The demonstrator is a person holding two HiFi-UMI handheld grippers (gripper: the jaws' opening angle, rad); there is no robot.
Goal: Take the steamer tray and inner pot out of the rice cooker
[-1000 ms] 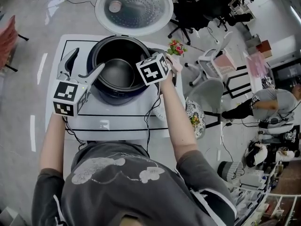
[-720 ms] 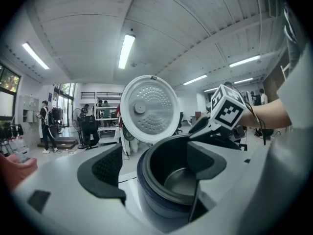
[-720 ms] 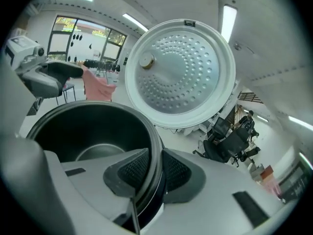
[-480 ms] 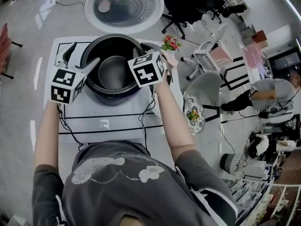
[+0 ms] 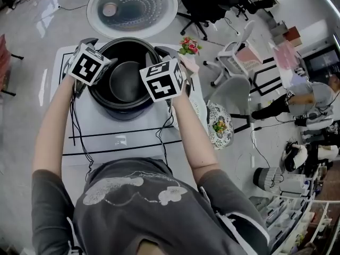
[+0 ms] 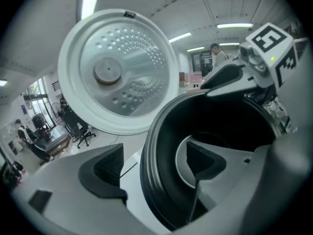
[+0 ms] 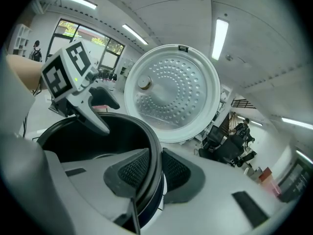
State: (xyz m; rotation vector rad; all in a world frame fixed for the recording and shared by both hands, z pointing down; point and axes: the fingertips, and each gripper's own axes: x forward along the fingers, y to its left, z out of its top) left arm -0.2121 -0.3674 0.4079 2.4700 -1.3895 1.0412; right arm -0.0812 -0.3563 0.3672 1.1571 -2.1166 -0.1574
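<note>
Left gripper: jaws apart, straddling the near rim of the inner pot, one pad outside, one inside. Right gripper: clamped on the opposite rim. The pot sits seated in the rice cooker. Risk: lifting before the left closes would likely tilt or jam the pot.

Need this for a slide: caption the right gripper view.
Right gripper shut on the pot rim; left gripper opposite, lid open behind.
</note>
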